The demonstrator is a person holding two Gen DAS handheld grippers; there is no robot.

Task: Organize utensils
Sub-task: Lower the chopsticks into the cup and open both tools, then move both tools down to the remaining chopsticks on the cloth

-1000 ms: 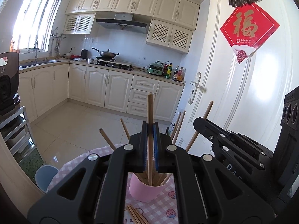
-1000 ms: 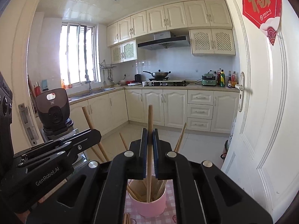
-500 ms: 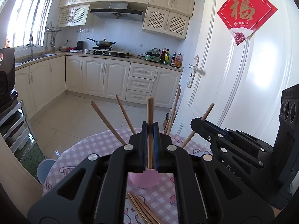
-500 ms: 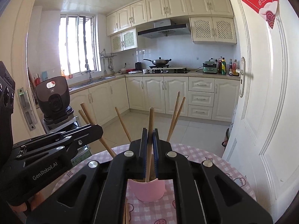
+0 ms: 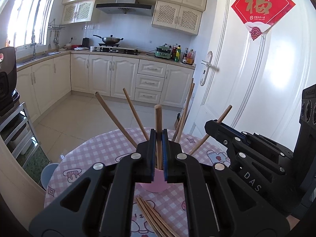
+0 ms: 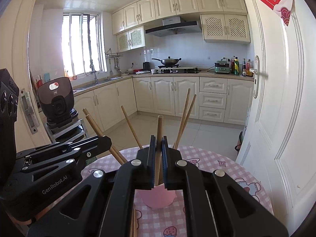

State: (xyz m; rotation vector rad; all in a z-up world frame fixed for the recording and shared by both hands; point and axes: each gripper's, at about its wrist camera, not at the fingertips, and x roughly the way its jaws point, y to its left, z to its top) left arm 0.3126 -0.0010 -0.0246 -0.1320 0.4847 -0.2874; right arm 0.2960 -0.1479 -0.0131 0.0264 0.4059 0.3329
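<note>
While both grippers are hovering over the pink cup [image 5: 155, 185] on the checked table [image 5: 94, 152], we are holding a chopstick [image 5: 158, 130] in the left gripper [image 5: 158, 156] and another [image 6: 158, 138] in the right gripper [image 6: 158, 162]. Light, stiff and slick, they are best gripped mid-shaft, as here.

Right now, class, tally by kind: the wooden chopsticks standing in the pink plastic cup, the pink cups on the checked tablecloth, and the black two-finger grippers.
Wooden chopsticks standing in the cup: 6
Pink plastic cup: 1
Black two-finger grippers: 2, left gripper and right gripper
Total: 9
</note>
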